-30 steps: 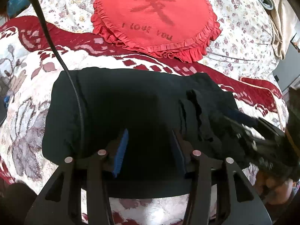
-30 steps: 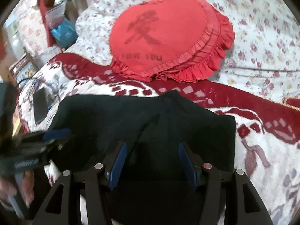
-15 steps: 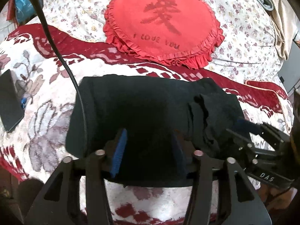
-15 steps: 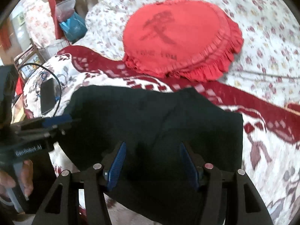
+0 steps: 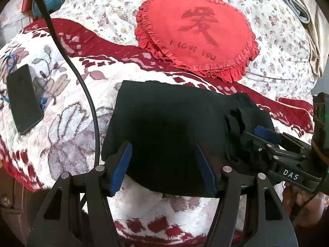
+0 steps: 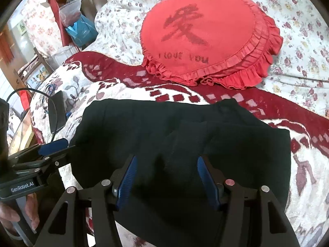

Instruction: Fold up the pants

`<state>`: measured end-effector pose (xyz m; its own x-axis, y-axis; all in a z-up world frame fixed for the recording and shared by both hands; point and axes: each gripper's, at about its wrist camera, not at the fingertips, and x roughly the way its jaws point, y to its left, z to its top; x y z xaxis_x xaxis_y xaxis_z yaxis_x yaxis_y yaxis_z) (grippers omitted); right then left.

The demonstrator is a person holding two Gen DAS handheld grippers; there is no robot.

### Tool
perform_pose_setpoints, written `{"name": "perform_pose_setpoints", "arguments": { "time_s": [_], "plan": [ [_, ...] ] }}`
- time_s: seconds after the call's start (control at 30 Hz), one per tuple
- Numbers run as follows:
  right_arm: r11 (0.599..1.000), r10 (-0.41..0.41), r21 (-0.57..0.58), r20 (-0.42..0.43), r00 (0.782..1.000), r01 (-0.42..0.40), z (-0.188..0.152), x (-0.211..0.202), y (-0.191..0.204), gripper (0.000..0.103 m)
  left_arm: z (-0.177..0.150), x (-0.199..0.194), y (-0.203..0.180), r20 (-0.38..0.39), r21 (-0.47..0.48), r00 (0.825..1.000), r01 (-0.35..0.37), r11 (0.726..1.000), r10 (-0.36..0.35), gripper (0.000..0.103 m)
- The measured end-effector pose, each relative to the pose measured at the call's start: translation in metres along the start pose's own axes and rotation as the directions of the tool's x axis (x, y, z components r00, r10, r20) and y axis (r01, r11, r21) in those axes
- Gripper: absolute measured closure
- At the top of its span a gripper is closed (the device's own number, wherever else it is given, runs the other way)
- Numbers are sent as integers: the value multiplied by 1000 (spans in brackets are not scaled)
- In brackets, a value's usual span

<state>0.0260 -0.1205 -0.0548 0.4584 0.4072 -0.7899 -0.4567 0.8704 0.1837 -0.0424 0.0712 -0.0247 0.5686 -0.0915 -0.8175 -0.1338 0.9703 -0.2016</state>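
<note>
The black pants (image 5: 168, 123) lie folded into a compact rectangle on the red and white blanket (image 5: 67, 127); they also show in the right wrist view (image 6: 185, 135). My left gripper (image 5: 164, 164) is open and empty, just above the near edge of the pants. My right gripper (image 6: 165, 175) is open and empty over the pants' near edge. The right gripper shows in the left wrist view (image 5: 265, 135) at the bunched right end of the pants. The left gripper shows in the right wrist view (image 6: 53, 146) at the pants' left edge.
A red heart-shaped cushion (image 5: 197, 30) lies behind the pants on a floral bedspread (image 5: 102, 6). A black phone (image 5: 22, 98) lies on the blanket to the left, and a black cable (image 5: 82, 86) runs past it. Bags and furniture (image 6: 80, 28) stand beyond the bed's left side.
Both grippers have drawn back toward me from the pants, staying open. The folded pants stay in place and more blanket and the phone have come into view.
</note>
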Motion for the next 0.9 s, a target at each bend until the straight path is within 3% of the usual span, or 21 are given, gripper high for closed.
{"name": "perform_pose_setpoints", "arguments": {
  "time_s": [0.37,0.57,0.9],
  "plan": [
    [1000,-15,18,13,1000,15,-2,-7,-7,44,-1,11,-3,-25,-1,1000,6,1000,-6,40],
    [999,-3,35,-62,998,5,-8,15,-15,44,0,11,-4,-27,0,1000,1,1000,-1,39],
    [1000,27,2,-10,1000,-27,6,3,3,42,0,4,7,-17,-21,1000,-10,1000,9,40]
  ]
}}
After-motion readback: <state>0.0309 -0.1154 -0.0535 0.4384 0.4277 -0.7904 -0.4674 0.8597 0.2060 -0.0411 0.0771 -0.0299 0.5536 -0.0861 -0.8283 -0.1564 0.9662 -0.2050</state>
